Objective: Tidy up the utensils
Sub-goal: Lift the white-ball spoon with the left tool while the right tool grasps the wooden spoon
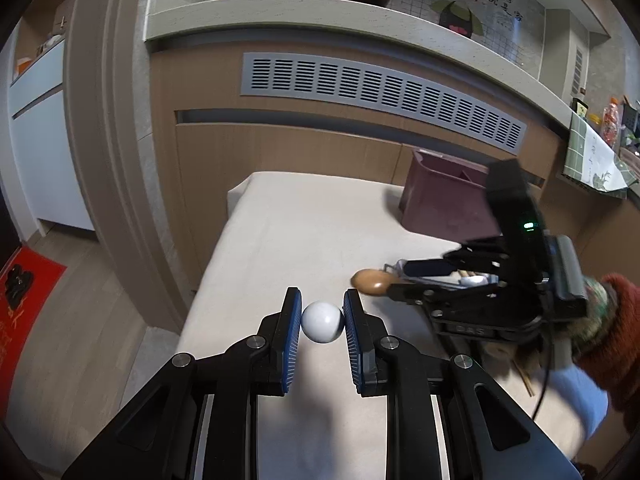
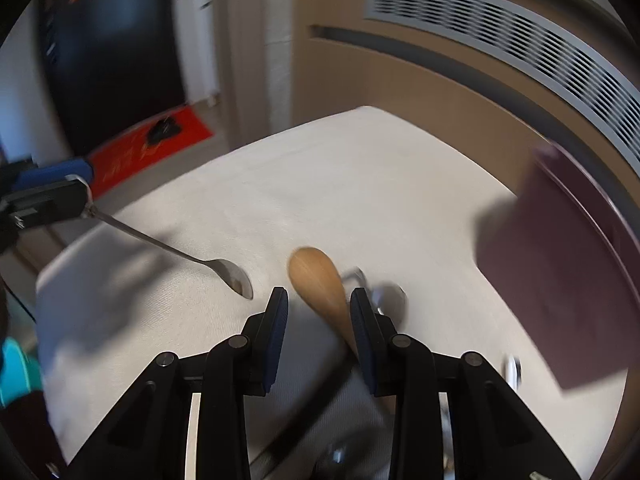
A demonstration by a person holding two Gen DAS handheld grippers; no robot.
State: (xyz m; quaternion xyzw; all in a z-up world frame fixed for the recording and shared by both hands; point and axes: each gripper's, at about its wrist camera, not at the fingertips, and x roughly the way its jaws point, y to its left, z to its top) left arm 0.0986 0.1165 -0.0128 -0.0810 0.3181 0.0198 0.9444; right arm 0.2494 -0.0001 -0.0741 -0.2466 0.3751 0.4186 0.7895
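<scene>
Two grippers work over a cloth-covered table (image 1: pixel 304 216) beside a wood-panelled counter with a grey vent grille (image 1: pixel 380 92). Your left gripper (image 1: pixel 322 316) has its blue-padded fingers (image 1: pixel 292 320) pressed against either side of a white rounded knob (image 1: pixel 322 322); seen from your right wrist, that gripper (image 2: pixel 86 194) holds the end of a metal spoon (image 2: pixel 224 270), whose bowl angles down to the cloth, though contact cannot be confirmed. Whether the white knob belongs to that spoon cannot be told.

Your right gripper (image 2: pixel 318 308) has its fingers spread apart, straddling a wooden spoon (image 2: pixel 320 284) that lies on the table, its bowl pointing away from you and its handle running back beneath the right finger. The pads do not appear to touch it. From the left wrist, the same gripper (image 1: pixel 394 276) hovers low over the wooden spoon (image 1: pixel 370 280) and a blurred heap of metal utensils (image 1: pixel 474 280).

More metal utensils (image 2: pixel 390 292) lie just right of the wooden spoon, too smeared by motion to identify. A maroon utensil holder (image 1: pixel 444 204) with an inner divider stands at the table's far right corner, well apart from both spoons.
</scene>
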